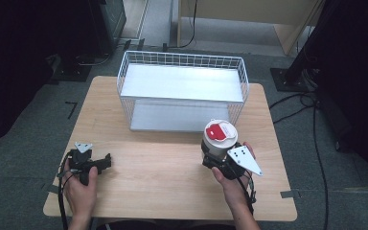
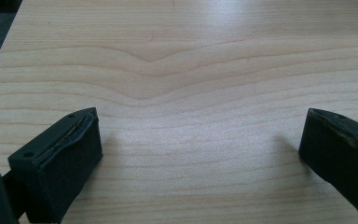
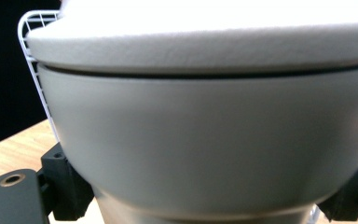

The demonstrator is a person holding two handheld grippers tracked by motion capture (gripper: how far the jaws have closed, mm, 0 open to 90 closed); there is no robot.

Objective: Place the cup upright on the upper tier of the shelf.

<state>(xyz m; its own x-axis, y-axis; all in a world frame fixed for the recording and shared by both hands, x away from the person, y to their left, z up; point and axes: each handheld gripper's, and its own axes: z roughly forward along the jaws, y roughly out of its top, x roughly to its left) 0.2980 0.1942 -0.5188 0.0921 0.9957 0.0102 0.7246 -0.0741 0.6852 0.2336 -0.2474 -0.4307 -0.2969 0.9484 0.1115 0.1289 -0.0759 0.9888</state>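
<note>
While the right gripper (image 1: 216, 160) has its jaws clamped on either side of a grey lidded cup (image 1: 217, 139), that cup stands upright, long axis vertical, with its white lid and red tab (image 1: 215, 129) on top, just in front of the white wire basket (image 1: 182, 88). From where the cup sits, the basket lies straight ahead and a little to the left, its near rim very close, so any move into it would, I judge, have to go up and over that wire wall first. The right hand is plainly the nearer one; the left gripper (image 1: 96, 164) rests well apart near the table's left front edge, jaws spread wide over bare wooden table (image 2: 182, 70), holding nothing. In the right gripper view the cup's body (image 3: 205, 140) crowds in so close that its base and the jaw pads' actual contact are cut off. Whether the cup's bottom touches the table or is lifted clear, I cannot tell.
</note>
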